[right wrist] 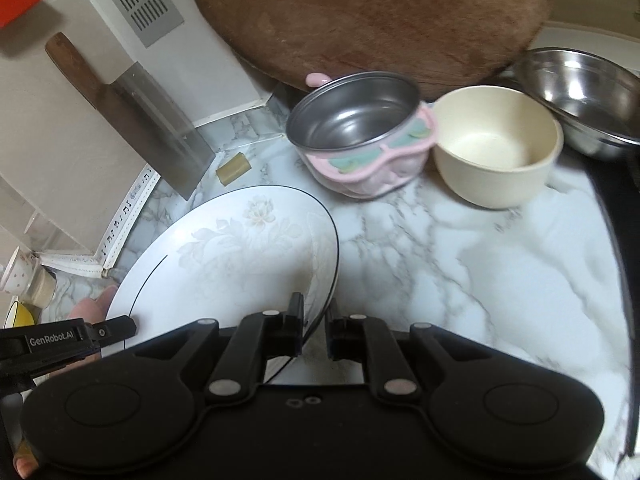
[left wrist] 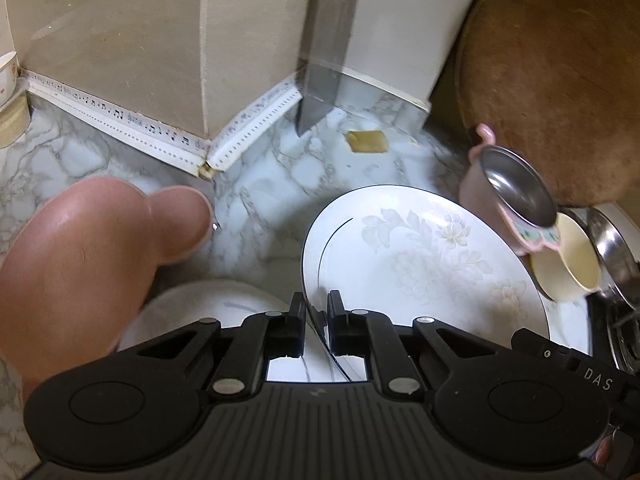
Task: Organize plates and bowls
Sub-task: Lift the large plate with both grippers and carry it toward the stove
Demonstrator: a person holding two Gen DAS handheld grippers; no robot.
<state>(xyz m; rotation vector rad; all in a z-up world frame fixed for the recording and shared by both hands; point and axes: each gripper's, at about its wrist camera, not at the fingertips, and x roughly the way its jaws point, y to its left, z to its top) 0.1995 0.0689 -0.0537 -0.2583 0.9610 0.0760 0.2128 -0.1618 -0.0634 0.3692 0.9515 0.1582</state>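
While both tongs clamp opposite rim sections of the floral plate point(right wrist: 240, 248), the left tongs point(left wrist: 316, 326) and right tongs point(right wrist: 316, 328) hold it tilted above the marble surface point(right wrist: 460, 272). Beyond the right tongs stand a pink-handled steel bowl point(right wrist: 356, 128) and a cream bowl point(right wrist: 496, 148).

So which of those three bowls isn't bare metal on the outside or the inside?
The cream bowl, plain cream throughout, between the pink-jacketed bowl, metal inside, and the all-steel bowl.
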